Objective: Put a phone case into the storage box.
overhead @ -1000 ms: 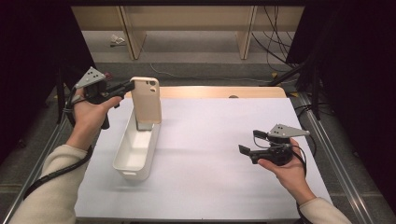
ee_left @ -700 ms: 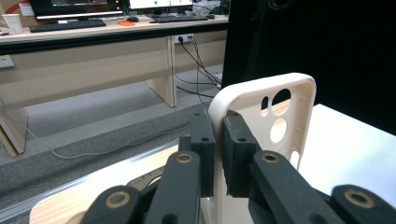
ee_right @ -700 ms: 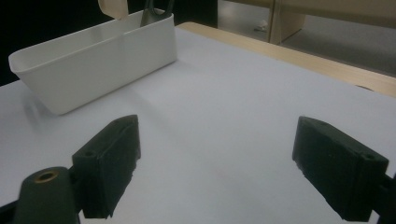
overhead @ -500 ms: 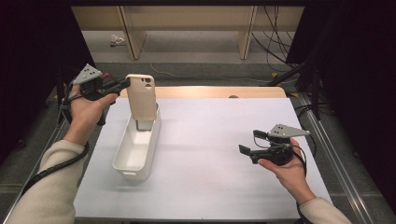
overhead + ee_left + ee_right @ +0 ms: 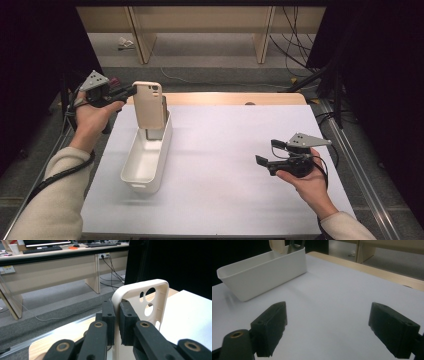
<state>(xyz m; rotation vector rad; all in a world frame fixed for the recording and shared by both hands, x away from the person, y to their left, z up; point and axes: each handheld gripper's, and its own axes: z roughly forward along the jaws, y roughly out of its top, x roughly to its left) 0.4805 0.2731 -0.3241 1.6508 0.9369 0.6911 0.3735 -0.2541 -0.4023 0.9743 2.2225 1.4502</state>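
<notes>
A beige phone case (image 5: 149, 105) with camera cut-outs is held upright over the far end of a white oblong bin (image 5: 145, 165). Its lower end dips inside the bin's rim. My left gripper (image 5: 134, 91) comes in from the left and is shut on the case's upper left edge. In the left gripper view the two black pads (image 5: 109, 315) pinch the rim of the case (image 5: 140, 290). My right gripper (image 5: 267, 152) is held in a hand low over the white table top at the right, jaws wide apart with nothing between them (image 5: 329, 325).
The bin (image 5: 262, 272) lies lengthwise on the white mat (image 5: 230, 190) at its left. A wooden table edge (image 5: 225, 97) runs behind the mat. Metal rails line both sides, with desk legs and cables on the floor beyond.
My left hand has shifted a little to the left with the phone case, which now stands straighter over the bin's far end. The right hand has stayed still.
</notes>
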